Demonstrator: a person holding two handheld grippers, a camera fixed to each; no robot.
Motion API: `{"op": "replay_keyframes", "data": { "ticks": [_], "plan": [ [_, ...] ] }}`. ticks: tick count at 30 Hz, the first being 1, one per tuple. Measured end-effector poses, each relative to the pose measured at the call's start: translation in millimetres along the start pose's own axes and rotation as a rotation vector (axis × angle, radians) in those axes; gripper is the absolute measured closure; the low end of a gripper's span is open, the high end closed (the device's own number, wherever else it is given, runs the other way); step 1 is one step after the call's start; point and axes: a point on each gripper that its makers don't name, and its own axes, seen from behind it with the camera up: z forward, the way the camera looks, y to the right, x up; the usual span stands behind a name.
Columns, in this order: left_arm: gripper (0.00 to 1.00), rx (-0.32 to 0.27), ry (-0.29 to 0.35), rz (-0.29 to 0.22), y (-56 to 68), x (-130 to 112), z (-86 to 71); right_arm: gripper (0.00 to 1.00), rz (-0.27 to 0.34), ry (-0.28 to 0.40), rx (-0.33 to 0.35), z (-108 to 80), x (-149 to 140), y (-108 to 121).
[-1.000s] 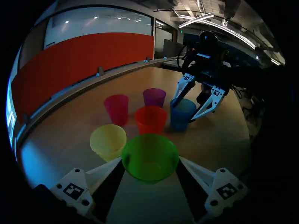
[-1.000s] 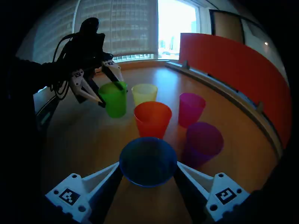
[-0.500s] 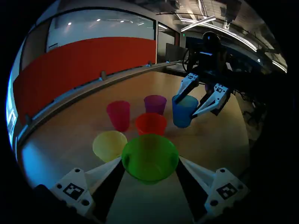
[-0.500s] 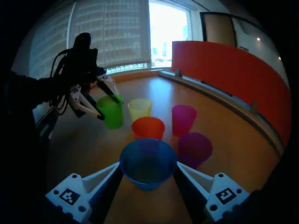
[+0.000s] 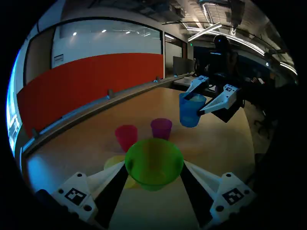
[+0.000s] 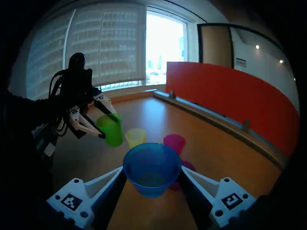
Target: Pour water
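In the left gripper view my left gripper (image 5: 154, 168) is shut on a green cup (image 5: 154, 162), held upright above the wooden table (image 5: 215, 142). Farther off, the right gripper (image 5: 193, 109) grips a blue cup (image 5: 190, 110) in the air. In the right gripper view my right gripper (image 6: 152, 174) is shut on that blue cup (image 6: 152, 168), with a little liquid at its bottom. The left gripper (image 6: 105, 124) holds the green cup (image 6: 110, 129) aloft, slightly tilted. On the table below stand a yellow cup (image 6: 136, 137), a pink cup (image 6: 174, 142) and a purple cup (image 5: 161, 128).
A red partition (image 5: 88, 82) with a rail runs along the table's far side. Bright windows (image 6: 165, 50) lie behind the left gripper in the right gripper view. A person's dark sleeve (image 6: 23, 111) holds the left gripper. An office chair (image 5: 264, 119) stands off the table's right.
Both grippers have lifted their cups well above the table. The cups on the table now look smaller and lower, and the orange cup has passed out of sight behind the held cups.
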Motion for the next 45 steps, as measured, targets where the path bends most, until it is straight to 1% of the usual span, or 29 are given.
{"op": "replay_keyframes", "data": {
  "ticks": [8,13,20,26,33,39,45],
  "plan": [
    [0.13,0.037,0.068,-0.009,-6.7,31,-10.1,0.11,-0.007,0.073,-0.050,-16.5,33,5],
    [0.13,0.059,0.114,-0.020,-12.7,49,-18.3,0.11,0.008,0.112,-0.077,-23.6,47,10],
    [0.13,0.088,0.180,-0.023,-20.7,71,-28.1,0.11,0.022,0.157,-0.106,-31.3,60,17],
    [0.13,0.105,0.224,-0.027,-25.5,84,-33.4,0.11,0.023,0.187,-0.127,-35.3,68,21],
    [0.13,0.105,0.260,-0.038,-24.3,95,-34.3,0.11,0.025,0.217,-0.134,-36.3,76,24],
    [0.13,0.111,0.289,-0.037,-23.6,105,-34.8,0.11,0.003,0.237,-0.146,-36.9,83,25],
    [0.13,0.096,0.315,-0.067,-20.5,114,-34.7,0.11,-0.024,0.260,-0.161,-37.4,89,27]
  ]
}}
